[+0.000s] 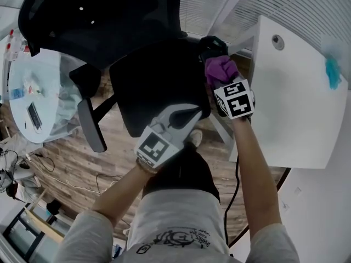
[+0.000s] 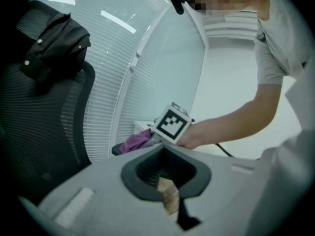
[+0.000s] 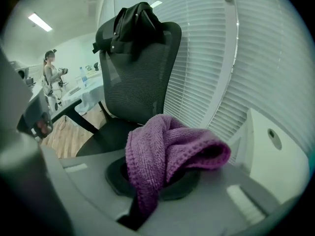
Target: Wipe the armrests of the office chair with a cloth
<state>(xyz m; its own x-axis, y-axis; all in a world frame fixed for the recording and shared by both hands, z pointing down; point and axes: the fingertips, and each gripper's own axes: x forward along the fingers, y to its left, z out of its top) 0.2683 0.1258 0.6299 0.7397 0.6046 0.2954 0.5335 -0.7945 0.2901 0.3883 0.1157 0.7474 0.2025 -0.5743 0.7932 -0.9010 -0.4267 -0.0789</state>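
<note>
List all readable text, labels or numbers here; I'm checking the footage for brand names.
Shirt print: lettering, too blurred to read.
Right cube and left cube: black-and-white square patterns only, no words.
Table items: too small to read.
Nothing else shows text.

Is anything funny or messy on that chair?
Yes. A black garment lies in a crumpled heap over the top of the office chair's backrest, drooping more to one side. It looks dumped there rather than hung. The purple cloth is bunched in the right tongs, which is not odd for wiping.
</note>
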